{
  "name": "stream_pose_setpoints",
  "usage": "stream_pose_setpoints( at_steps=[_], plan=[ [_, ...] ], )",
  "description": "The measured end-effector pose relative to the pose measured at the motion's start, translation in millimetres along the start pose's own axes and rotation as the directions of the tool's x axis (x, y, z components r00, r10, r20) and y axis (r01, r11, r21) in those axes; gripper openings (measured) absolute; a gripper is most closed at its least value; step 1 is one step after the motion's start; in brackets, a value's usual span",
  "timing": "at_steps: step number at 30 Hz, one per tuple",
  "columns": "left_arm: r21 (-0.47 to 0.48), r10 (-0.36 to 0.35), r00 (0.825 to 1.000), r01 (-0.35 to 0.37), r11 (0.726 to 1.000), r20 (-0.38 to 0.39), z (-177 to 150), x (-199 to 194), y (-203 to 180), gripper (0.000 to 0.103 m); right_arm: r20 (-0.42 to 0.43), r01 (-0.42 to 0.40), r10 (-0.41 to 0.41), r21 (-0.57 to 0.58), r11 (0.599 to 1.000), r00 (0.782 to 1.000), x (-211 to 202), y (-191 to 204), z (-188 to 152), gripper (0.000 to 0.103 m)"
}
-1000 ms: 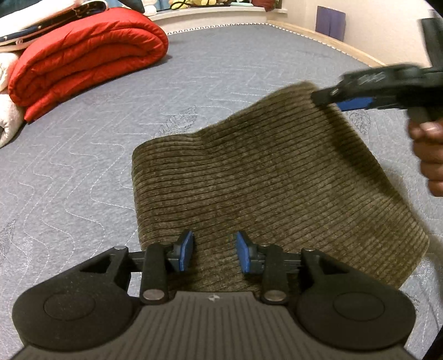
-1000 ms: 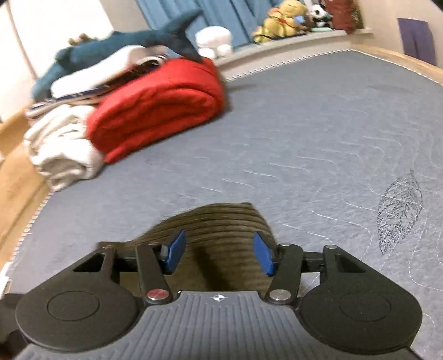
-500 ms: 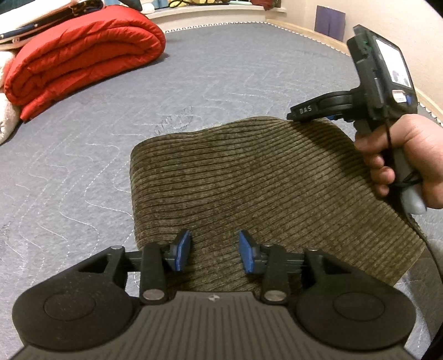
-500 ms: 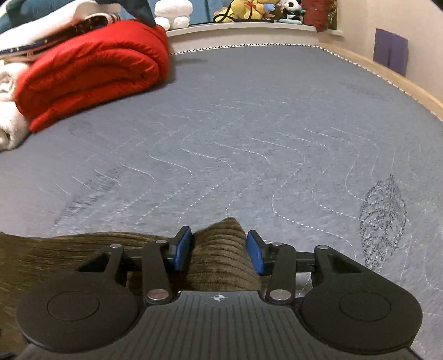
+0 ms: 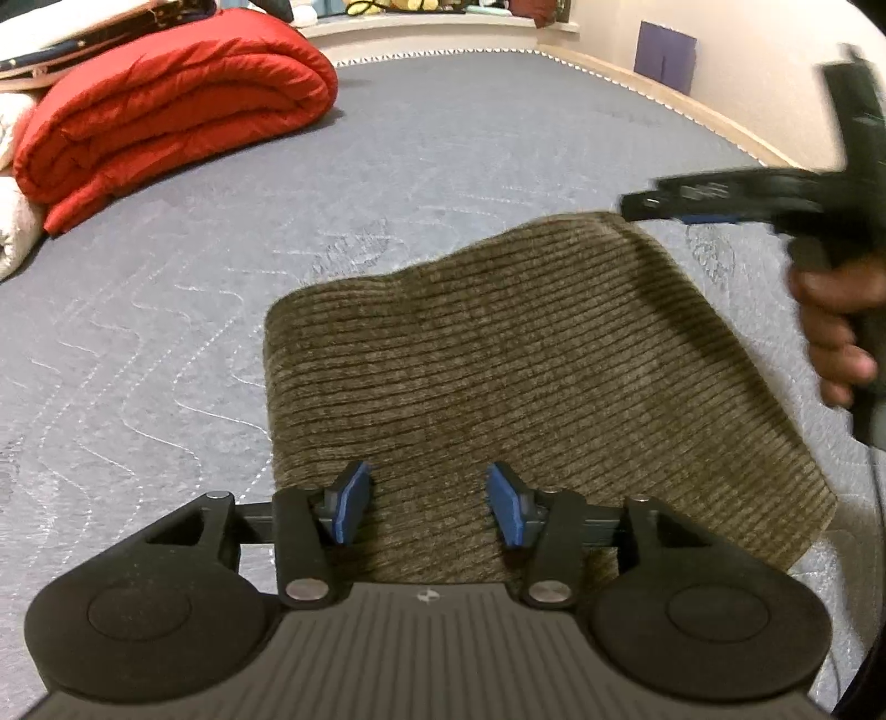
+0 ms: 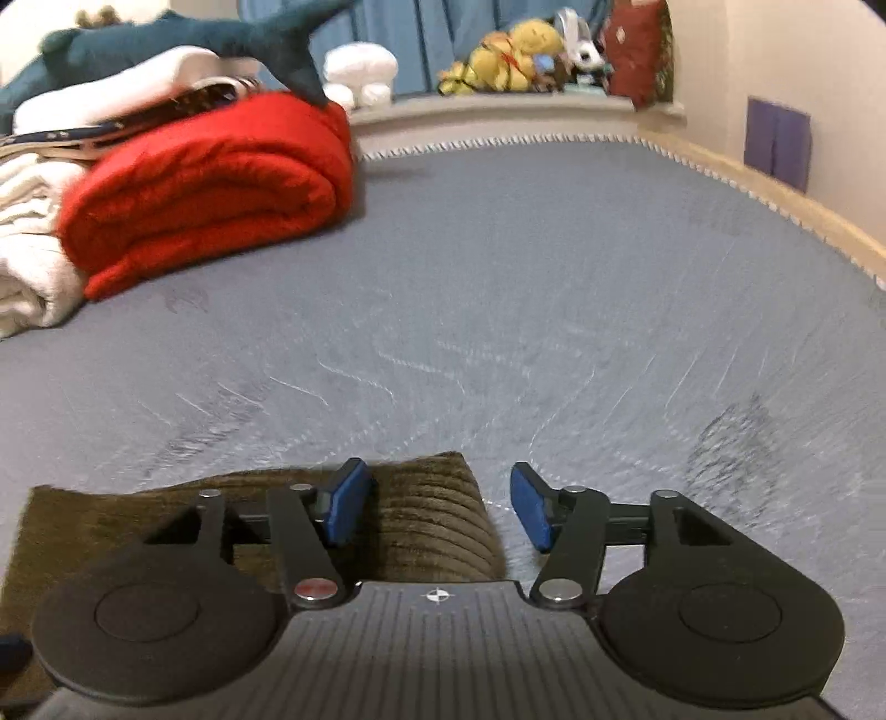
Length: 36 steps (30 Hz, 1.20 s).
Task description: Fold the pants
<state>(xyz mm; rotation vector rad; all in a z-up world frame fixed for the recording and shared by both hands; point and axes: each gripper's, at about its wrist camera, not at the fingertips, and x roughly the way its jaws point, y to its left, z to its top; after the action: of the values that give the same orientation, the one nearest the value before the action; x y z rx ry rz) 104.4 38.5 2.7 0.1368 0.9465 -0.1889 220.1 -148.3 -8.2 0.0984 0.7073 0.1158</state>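
1. Left wrist view showed the pants [image 5: 498, 387], brown and ribbed, folded into a flat block on the grey mattress [image 5: 166, 332], in the near half of it and closer to its right edge than its left.
2. The left gripper [image 5: 426, 501] hung over the near edge of the pants. Its blue pads stood apart with cloth under the gap, and they did not pinch it. Its jaws had just been opening.
3. The right gripper [image 5: 673, 207] was at the far right corner of the pants, held by a hand [image 5: 836, 327]. It looked blurry in that view.
4. From the right wrist view, the right gripper [image 6: 440, 507] had its pads spread too. The corner of the pants [image 6: 426, 515] lay between and below them, near the left pad, and was not squeezed. These jaws had also just been opening.
5. A rolled red blanket [image 5: 177, 111] sat near the far left corner of the mattress, with white bedding [image 6: 27, 266] beside it.
6. A blue toy shark [image 6: 183, 39] lay on top of that pile.
7. More soft toys [image 6: 515, 55] sat on the ledge past the far edge.
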Motion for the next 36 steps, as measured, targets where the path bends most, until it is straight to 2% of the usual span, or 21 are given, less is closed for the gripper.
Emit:
stream_pose_setpoints(
  at_steps=[5, 8, 12, 14, 15, 16, 18, 19, 21, 22, 25, 26, 27, 28, 30, 32, 33, 35, 36],
  plan=[
    [0.017, 0.012, 1.0, -0.012, 1.0, 0.027, -6.1, -16.6, -1.1, 0.055, 0.016, -0.074, 0.076, -0.081, 0.994, 0.997, -59.2, 0.2, -11.6, 0.065],
    [0.024, 0.025, 0.999, -0.026, 0.999, 0.039, -12.2, -27.5, -1.2, 0.055, -0.01, -0.123, 0.122, -0.142, 0.982, 0.992, -91.7, -1.3, -28.2, 0.066],
    [-0.005, 0.016, 0.999, -0.016, 1.0, 0.036, -25.5, -34.5, -0.7, 0.057, -0.137, -0.218, 0.196, -0.169, 0.961, 0.971, -110.9, -5.5, -59.1, 0.069],
    [-0.013, 0.007, 1.0, -0.008, 1.0, -0.021, -37.1, -21.6, -2.2, 0.061, -0.226, -0.212, 0.16, -0.232, 0.949, 0.961, -108.9, -0.9, -81.5, 0.074],
    [0.016, 0.036, 0.998, -0.036, 0.999, -0.046, -45.1, -13.0, -6.9, 0.068, -0.275, -0.197, 0.12, -0.273, 0.942, 0.954, -103.5, 1.6, -95.9, 0.076],
    [0.051, 0.078, 0.996, -0.076, 0.996, -0.039, -52.4, -9.9, -13.4, 0.077, -0.26, -0.187, 0.115, -0.272, 0.944, 0.959, -103.0, 0.8, -104.0, 0.082],
    [0.037, 0.124, 0.992, -0.123, 0.992, -0.028, -58.1, -16.9, -18.9, 0.08, -0.248, -0.168, 0.113, -0.212, 0.963, 0.962, -104.6, -3.5, -102.7, 0.082],
    [0.002, 0.108, 0.994, -0.108, 0.994, -0.031, -59.3, -26.2, -19.0, 0.083, -0.248, -0.146, 0.099, -0.177, 0.973, 0.964, -109.5, -3.5, -96.8, 0.082],
    [-0.072, 0.077, 0.997, -0.077, 0.994, 0.004, -61.8, -49.0, -16.6, 0.091, -0.17, -0.105, 0.079, -0.145, 0.984, 0.982, -134.9, 0.7, -86.0, 0.083],
    [-0.103, 0.102, 0.994, -0.098, 0.99, 0.033, -63.3, -62.2, -16.6, 0.095, -0.135, -0.113, 0.094, -0.142, 0.983, 0.986, -148.3, 3.9, -81.6, 0.087],
    [-0.143, 0.215, 0.969, -0.197, 0.97, 0.125, -66.5, -100.0, -22.4, 0.096, -0.04, -0.109, 0.105, -0.113, 0.988, 0.994, -195.4, 15.5, -63.4, 0.102],
    [-0.149, 0.235, 0.961, -0.214, 0.965, 0.142, -68.7, -110.0, -24.5, 0.096, -0.019, -0.097, 0.096, -0.092, 0.991, 0.995, -208.9, 17.1, -58.3, 0.102],
    [-0.154, 0.237, 0.959, -0.214, 0.965, 0.154, -70.3, -117.8, -25.6, 0.097, -0.002, -0.084, 0.084, -0.072, 0.994, 0.996, -222.1, 19.5, -55.6, 0.102],
    [-0.169, 0.237, 0.958, -0.21, 0.963, 0.16, -71.7, -124.6, -25.9, 0.103, 0.011, -0.068, 0.069, -0.053, 0.996, 0.998, -234.9, 21.8, -53.6, 0.102],
    [-0.224, 0.22, 0.96, -0.179, 0.958, 0.174, -77.8, -132.4, -26.5, 0.103, 0.028, -0.041, 0.042, -0.028, 0.999, 0.999, -254.7, 26.1, -55.3, 0.102],
    [-0.26, 0.175, 0.971, -0.128, 0.957, 0.165, -83.7, -126.9, -26.1, 0.103, 0.046, -0.028, 0.029, -0.018, 0.999, 0.999, -264.7, 26.0, -65.8, 0.102],
    [-0.265, 0.157, 0.978, -0.116, 0.957, 0.136, -86.8, -120.9, -27.2, 0.103, 0.06, -0.024, 0.025, -0.018, 1.0, 0.998, -268.1, 26.7, -74.0, 0.102],
    [-0.294, 0.17, 0.985, -0.162, 0.942, 0.001, -89.9, -105.9, -31.5, 0.103, 0.071, -0.01, 0.012, -0.034, 0.999, 0.997, -263.3, 27.6, -98.1, 0.102],
    [-0.305, 0.155, 0.988, -0.151, 0.94, -0.01, -90.5, -103.6, -32.5, 0.103, 0.06, -0.001, 0.004, -0.047, 0.999, 0.998, -255.5, 27.5, -110.5, 0.102]
  ],
)
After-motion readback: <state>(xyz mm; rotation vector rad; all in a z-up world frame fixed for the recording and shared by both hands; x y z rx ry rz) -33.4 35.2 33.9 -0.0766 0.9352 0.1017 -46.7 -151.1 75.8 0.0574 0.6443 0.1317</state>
